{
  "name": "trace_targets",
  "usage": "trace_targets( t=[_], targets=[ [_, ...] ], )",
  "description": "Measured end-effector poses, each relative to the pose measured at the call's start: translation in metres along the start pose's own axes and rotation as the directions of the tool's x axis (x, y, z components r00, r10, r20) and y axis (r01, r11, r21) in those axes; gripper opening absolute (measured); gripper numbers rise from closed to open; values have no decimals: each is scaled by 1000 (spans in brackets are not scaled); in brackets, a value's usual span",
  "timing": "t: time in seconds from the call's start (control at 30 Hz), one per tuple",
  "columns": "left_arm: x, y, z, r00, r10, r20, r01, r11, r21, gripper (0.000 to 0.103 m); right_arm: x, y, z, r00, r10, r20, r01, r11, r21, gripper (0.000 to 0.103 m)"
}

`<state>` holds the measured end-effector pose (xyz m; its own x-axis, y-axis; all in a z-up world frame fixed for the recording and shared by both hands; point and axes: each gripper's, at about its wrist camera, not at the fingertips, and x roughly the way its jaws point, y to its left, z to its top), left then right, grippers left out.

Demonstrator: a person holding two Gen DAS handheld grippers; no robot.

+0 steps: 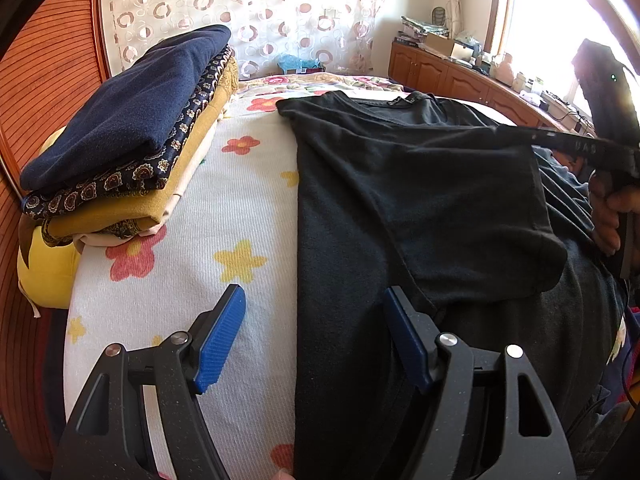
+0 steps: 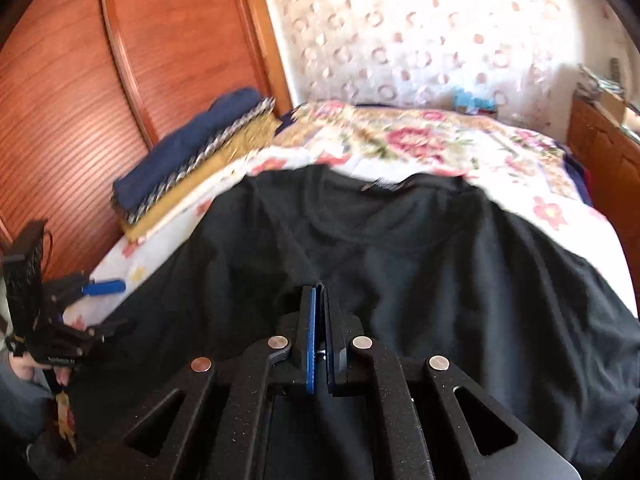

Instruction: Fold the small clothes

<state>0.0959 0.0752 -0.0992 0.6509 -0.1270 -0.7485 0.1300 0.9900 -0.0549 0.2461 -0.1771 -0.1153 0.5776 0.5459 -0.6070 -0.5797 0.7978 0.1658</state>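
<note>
Black T-shirt (image 1: 400,208) (sleeve folded inward) lies under the left hand-held gripper (image 1: 316,320).

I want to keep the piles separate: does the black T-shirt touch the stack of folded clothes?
Apart. The left wrist view shows a strip of flowered sheet between the black T-shirt and the stack of folded clothes.

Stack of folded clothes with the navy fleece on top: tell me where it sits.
The stack of folded clothes sits on the flower-print bed cover, left of the black T-shirt in the left wrist view, against the reddish wooden headboard.
</note>
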Motion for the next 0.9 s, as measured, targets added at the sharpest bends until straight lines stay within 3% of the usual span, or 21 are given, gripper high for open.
trace_targets(
  t=[0.23, 0.4, 0.6, 0.67, 0.9],
  targets=[
    [0, 0, 0, 1000, 2, 0, -2, 1000, 2, 72, -6, -27, -4, 992, -128, 2, 127, 987, 102, 3],
    [0, -1, 0, 1000, 3, -1, -3, 1000, 2, 72, -16, -24, -4, 987, -160, 2, 159, 980, 119, 15],
    [0, -1, 0, 1000, 11, -3, -11, 1000, 9, 72, -57, -26, -22, 980, -199, 26, 197, 978, 74, 36],
    [-1, -2, 0, 1000, 18, -1, -18, 1000, 15, 72, -69, -33, -30, 975, -222, 28, 220, 973, 75, 41],
    [-17, -17, 2, 995, 79, 53, -82, 995, 55, 72, -125, -70, -72, 938, -346, 17, 341, 930, 137, 41]
  ],
)
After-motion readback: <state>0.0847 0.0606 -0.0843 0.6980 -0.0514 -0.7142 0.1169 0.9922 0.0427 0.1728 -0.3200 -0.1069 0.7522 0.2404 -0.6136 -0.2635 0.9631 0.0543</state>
